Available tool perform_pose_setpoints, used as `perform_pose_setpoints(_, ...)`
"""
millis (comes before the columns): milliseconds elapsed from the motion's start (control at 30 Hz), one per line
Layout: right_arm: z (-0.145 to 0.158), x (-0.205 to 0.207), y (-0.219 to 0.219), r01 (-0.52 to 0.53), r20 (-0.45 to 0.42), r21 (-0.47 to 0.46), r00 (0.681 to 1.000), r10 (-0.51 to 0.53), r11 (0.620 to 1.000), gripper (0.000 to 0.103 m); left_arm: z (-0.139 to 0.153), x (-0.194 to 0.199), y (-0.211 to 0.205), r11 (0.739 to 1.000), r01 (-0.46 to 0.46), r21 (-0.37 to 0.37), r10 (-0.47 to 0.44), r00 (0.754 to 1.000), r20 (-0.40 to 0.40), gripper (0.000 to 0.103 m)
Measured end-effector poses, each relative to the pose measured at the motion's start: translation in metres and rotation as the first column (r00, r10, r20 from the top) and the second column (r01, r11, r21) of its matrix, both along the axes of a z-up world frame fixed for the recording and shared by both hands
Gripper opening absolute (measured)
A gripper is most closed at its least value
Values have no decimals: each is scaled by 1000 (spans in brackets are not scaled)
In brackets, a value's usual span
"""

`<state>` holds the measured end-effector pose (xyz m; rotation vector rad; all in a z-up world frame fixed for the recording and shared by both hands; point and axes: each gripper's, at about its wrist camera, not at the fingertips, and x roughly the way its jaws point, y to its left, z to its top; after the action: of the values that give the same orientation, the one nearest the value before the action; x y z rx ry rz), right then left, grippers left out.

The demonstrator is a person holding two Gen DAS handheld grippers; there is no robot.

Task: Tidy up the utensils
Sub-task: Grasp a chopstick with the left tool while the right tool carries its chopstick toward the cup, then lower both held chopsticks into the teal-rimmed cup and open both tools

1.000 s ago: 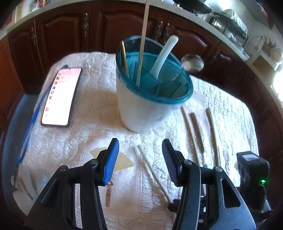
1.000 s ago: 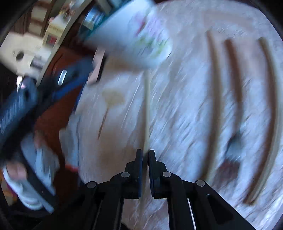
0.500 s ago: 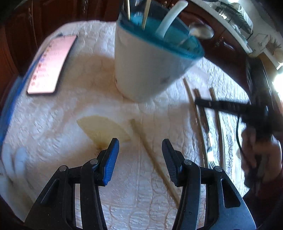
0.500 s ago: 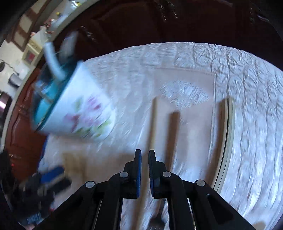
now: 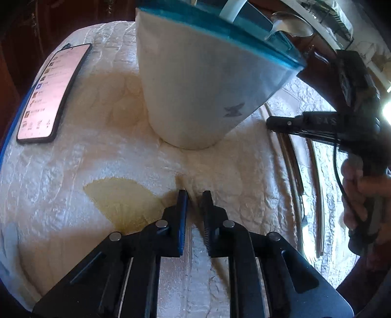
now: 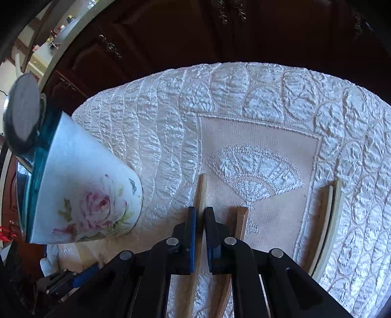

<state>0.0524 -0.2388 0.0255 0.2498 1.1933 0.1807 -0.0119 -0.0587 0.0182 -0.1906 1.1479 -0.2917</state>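
A white utensil holder with a teal rim stands on the quilted cloth, with a metal spoon and a white utensil in it; it also shows in the right wrist view. My left gripper is low on the cloth with its jaws nearly closed; the chopstick that lay here is hidden. My right gripper is down over a light wooden chopstick, jaws closed around it. It also shows in the left wrist view. A brown-handled utensil and a pale one lie beside it.
A phone with a lit screen lies at the cloth's left side. Dark wooden cabinets stand behind the table. A yellowish fan patch marks the cloth by my left gripper. A person's hand holds the right gripper.
My left gripper has dropped to the cloth and closed from wide open over the chopstick's place. My right gripper has swung from the left onto the light chopstick beside the holder.
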Motion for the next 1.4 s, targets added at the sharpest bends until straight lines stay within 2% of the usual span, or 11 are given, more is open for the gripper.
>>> perform_pose_setpoints(33, 6, 11, -1, -3, 10, 2, 1000, 3, 1000, 6, 4, -1, 4, 1000, 2, -22, -2, 1000, 0, 9)
perform_pose_setpoints(100, 21, 5, -12, -6, 44, 31, 999, 5, 1000, 6, 16, -6, 14, 999, 6, -52, -5, 1000, 20, 7)
perform_pose_setpoints(200, 53, -15, -16, -24, 115, 79, 993, 15, 997, 5, 40, -18, 25, 996, 28, -83, -22, 997, 71, 6)
perform_pose_setpoints(367, 101, -47, -18, -64, 226, 102, 973, 39, 993, 5, 80, -40, 40, 994, 59, -97, -44, 988, 150, 4)
perform_pose_setpoints(533, 136, -86, -15, -92, 302, 98, 952, 58, 991, 5, 111, -61, 62, 991, 70, -111, -45, 975, 218, 4)
perform_pose_setpoints(767, 175, -121, -2, -127, 387, 90, 918, 83, 988, 5, 158, -65, 76, 987, 58, -150, -9, 952, 306, 4)
perform_pose_setpoints(1100, 220, -107, 10, -138, 485, 90, 871, 78, 986, 5, 216, -52, 95, 986, 38, -161, 33, 909, 415, 4)
perform_pose_setpoints(1400, 262, -74, 27, -115, 577, 77, 815, 50, 990, 5, 271, -29, 101, 988, 24, -155, 63, 846, 529, 4)
